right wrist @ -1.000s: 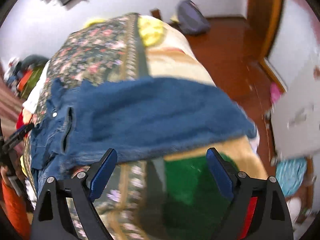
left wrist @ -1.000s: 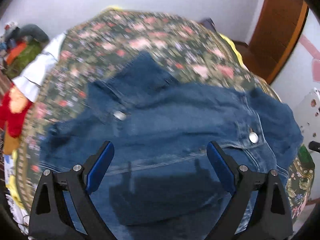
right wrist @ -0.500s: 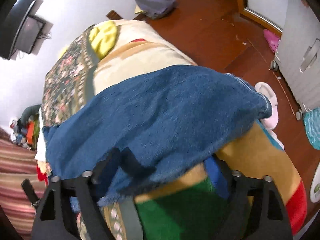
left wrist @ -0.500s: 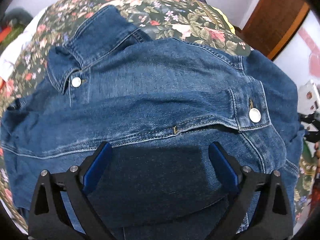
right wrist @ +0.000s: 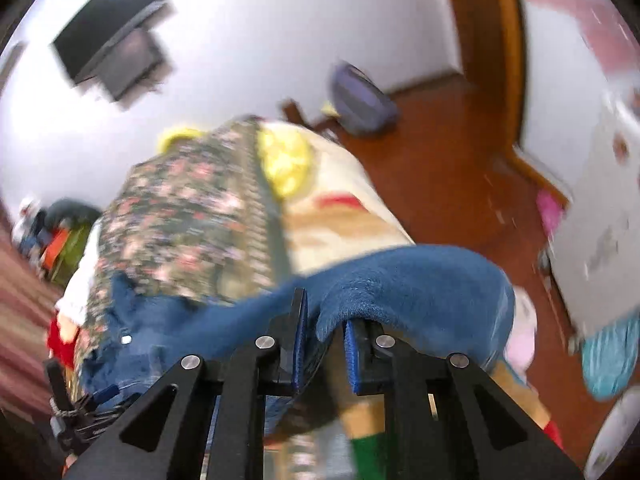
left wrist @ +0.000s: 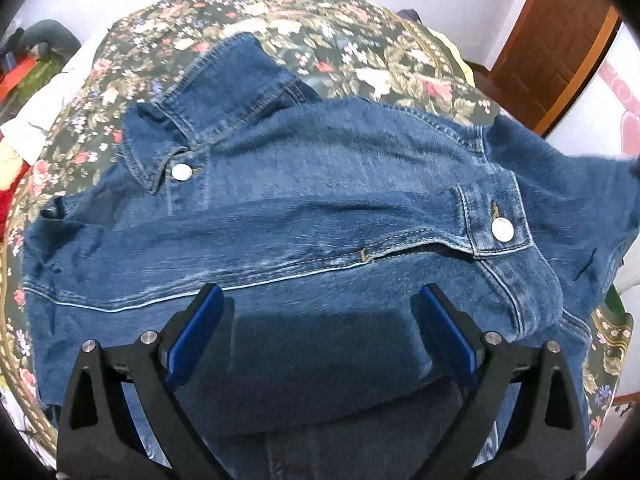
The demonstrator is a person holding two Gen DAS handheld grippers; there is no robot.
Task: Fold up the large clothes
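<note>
Between the right gripper (right wrist: pixel 324 324) fingers, closed tight, sits a pinched fold of the denim jacket (left wrist: pixel 320 208). Over its middle, the left gripper (left wrist: pixel 320 312) hangs spread wide, holding nothing. Beyond, the jacket lies across the floral bedspread (left wrist: pixel 360 52).

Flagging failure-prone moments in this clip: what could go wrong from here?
The right tool pinches only a small bunch of the denim jacket, so the heavy fabric may slip out mid-fold. The left tool is open above the jacket, pinning nothing, so the whole garment could drag across the floral bedspread.

Denim jacket (left wrist: pixel 320 208) on floral bedspread (left wrist: pixel 360 52)
</note>
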